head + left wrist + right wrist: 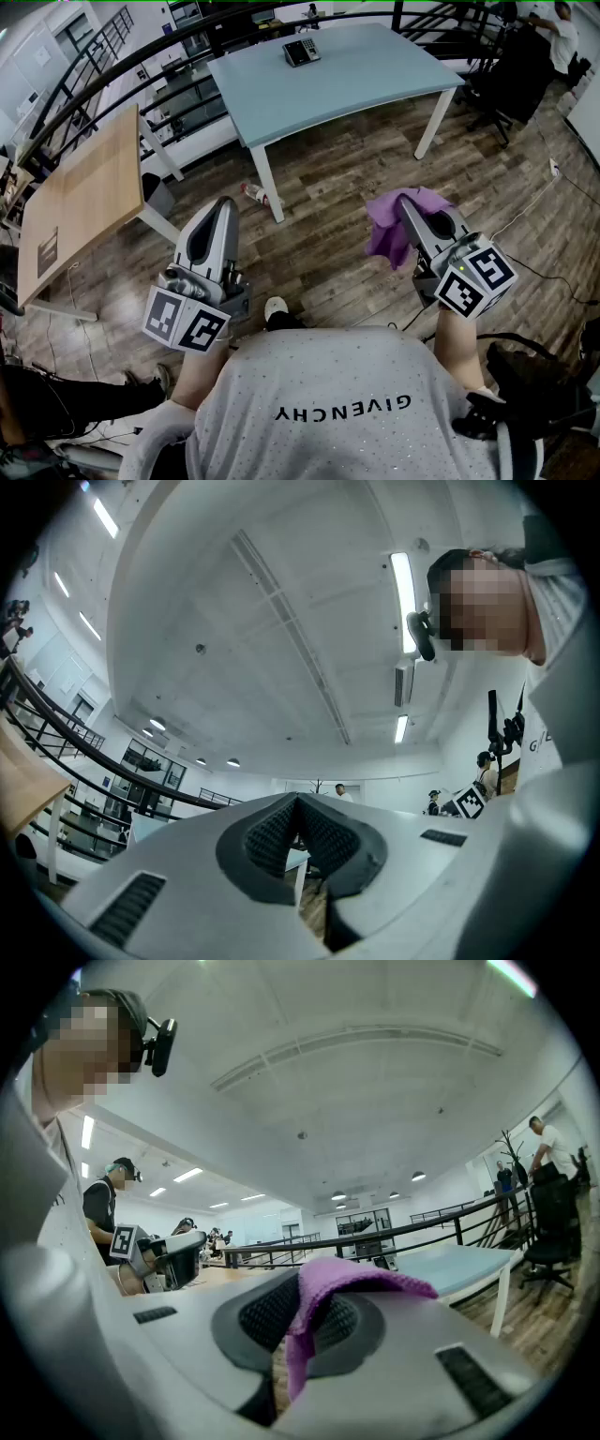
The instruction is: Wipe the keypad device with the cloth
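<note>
Person's shirt fills the bottom of the head view, with both grippers held out in front over the wood floor, well short of the desk [375, 80].

Right gripper [408, 206]: jaws clamped on the purple cloth [386, 234]. It's pinched at a fold and the rest flops over the jaw tip and hangs to the side. Soft, limp, light; I'd bunch it under the jaws before wiping, or it will only trail.

Left gripper [225, 202]: jaws closed, pads meeting, nothing between them.

Keypad device [301, 52] lies flat on the desk, near the far edge and left of middle, well apart from both grippers. Its long axis runs roughly near edge to far edge, slightly skewed. Too small to tell which end faces us.

It looks rigid and fairly light, so it likely slides on that smooth top. Brace it by the side edges with the left gripper and wipe along the long axis.
</note>
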Demonstrator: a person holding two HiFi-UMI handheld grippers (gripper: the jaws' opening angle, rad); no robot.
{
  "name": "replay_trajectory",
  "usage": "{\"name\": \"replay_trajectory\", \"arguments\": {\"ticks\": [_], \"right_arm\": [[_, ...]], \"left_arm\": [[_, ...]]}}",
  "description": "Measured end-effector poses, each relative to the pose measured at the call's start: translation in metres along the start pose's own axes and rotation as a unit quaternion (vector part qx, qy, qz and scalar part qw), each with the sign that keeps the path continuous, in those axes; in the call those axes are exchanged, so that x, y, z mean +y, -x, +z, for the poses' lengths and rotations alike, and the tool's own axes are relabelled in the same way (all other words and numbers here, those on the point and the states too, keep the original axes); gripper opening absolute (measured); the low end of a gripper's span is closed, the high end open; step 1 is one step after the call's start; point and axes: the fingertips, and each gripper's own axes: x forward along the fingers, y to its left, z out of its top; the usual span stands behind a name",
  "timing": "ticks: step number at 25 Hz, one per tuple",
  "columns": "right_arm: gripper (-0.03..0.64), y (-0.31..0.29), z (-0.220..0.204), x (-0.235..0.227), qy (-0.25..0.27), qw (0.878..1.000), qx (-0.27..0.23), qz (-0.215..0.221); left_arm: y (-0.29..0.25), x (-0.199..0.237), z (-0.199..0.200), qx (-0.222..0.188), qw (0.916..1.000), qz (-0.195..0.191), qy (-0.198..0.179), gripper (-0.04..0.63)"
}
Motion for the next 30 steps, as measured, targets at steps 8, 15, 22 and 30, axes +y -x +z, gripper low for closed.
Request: {"name": "replay_trajectory", "arguments": {"ticks": [8, 15, 22, 30], "right_arm": [[0.012, -0.016, -0.018, -0.004, -0.008, 1.000, 0.013, -0.002], [0.014, -0.061, -0.006, -0.033, -0.030, 0.999, -0.017, -0.007], [0.014, -0.168, 0.013, -0.072, 0.007, 1.000, 0.001, -0.028], [0.014, -0.310, 0.064, -0.123, -0.006, 0.998, -0.042, -0.054]], "left_arm": [[-0.007, 0.013, -0.013, 0.013, 0.9999, -0.005, 0.002, 0.002], [-0.051, 0.058, -0.024, 0.019, 0.9996, -0.019, 0.001, 0.001], [-0.134, 0.155, -0.028, 0.018, 0.9992, -0.032, 0.016, 0.000], [-0.242, 0.277, 0.003, 0.001, 0.9973, -0.074, -0.002, 0.002]]}}
